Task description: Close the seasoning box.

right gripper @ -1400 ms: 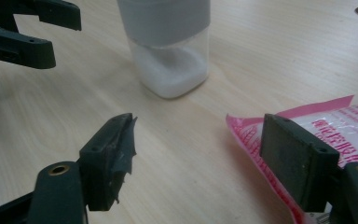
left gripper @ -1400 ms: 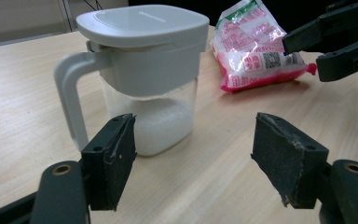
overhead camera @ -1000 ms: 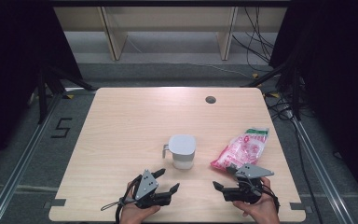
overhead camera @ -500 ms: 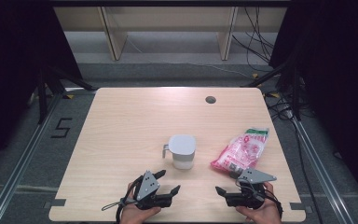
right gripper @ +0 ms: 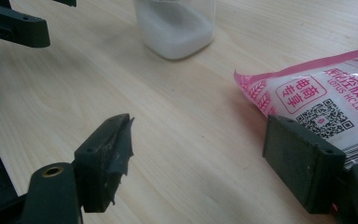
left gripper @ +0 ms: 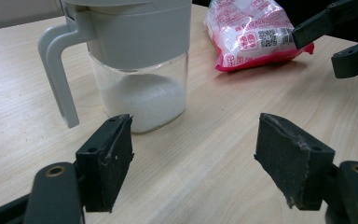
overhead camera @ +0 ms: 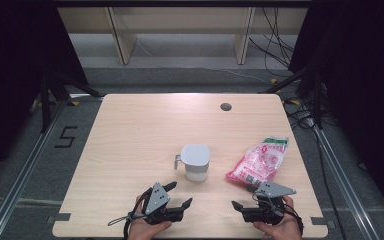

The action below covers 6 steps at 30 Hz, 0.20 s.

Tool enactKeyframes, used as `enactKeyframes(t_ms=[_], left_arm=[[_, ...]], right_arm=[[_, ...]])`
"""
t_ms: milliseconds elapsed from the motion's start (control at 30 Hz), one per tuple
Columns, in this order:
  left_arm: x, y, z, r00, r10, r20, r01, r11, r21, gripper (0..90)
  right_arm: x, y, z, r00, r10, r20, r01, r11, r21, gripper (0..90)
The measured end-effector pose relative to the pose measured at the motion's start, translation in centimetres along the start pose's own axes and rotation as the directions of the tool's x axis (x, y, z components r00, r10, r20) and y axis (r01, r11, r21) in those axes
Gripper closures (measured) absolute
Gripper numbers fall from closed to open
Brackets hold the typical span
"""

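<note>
At table's near edge: left gripper (overhead camera: 179,196) and right gripper (overhead camera: 244,200) wide open, empty. Approach jug (overhead camera: 196,162) squarely by its handle (sugar inside); bag (overhead camera: 260,161) beside.

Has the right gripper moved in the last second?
Yes. The right gripper has pulled back from the pink bag, toward the table's near edge.

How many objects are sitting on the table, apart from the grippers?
2. A lidded jug part full of white granules stands near the table's middle; a pink-and-white bag lies to its right, just ahead of the right gripper. Nothing appears hidden.
</note>
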<state>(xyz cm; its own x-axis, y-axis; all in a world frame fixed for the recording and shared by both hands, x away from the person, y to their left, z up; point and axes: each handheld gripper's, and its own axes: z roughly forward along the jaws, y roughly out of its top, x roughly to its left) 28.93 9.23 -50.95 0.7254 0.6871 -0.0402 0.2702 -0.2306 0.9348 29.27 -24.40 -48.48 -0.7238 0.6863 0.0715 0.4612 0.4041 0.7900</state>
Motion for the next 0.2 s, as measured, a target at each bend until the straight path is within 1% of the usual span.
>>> enactKeyframes(t_ms=[33, 67, 100, 133, 167, 200], left_arm=[[0.03, 0.01, -0.04, 1.0, 0.006, -0.006, -0.006, 0.9999, 0.01, 26.6], [0.05, -0.01, -0.02, 1.0, 0.006, -0.007, -0.006, 0.9999, 0.011, 26.6], [0.07, -0.05, 0.01, 1.0, 0.005, -0.006, -0.005, 0.9999, 0.01, 26.5], [0.08, -0.09, 0.03, 1.0, 0.002, -0.007, -0.002, 0.9999, 0.011, 26.4], [0.27, -0.08, 0.11, 0.9999, 0.015, 0.008, -0.015, 0.9999, 0.008, 26.4], [0.27, -0.08, 0.11, 0.9999, 0.015, 0.008, -0.015, 0.9999, 0.008, 26.3]], right_arm=[[0.0, 0.0, 0.0, 1.0, 0.002, -0.001, -0.002, 1.0, 0.001, 25.0], [0.01, 0.0, 0.04, 1.0, -0.007, -0.002, 0.007, 1.0, -0.001, 25.0], [0.06, -0.03, 0.03, 0.9999, -0.004, 0.01, 0.004, 1.0, -0.008, 25.0], [0.06, -0.03, 0.0, 0.9999, -0.004, 0.011, 0.004, 1.0, -0.005, 24.9], [0.05, -0.03, 0.01, 0.9999, -0.005, 0.012, 0.005, 1.0, -0.005, 25.0], [0.03, -0.04, 0.02, 0.9999, -0.006, 0.013, 0.006, 1.0, -0.003, 25.0]])
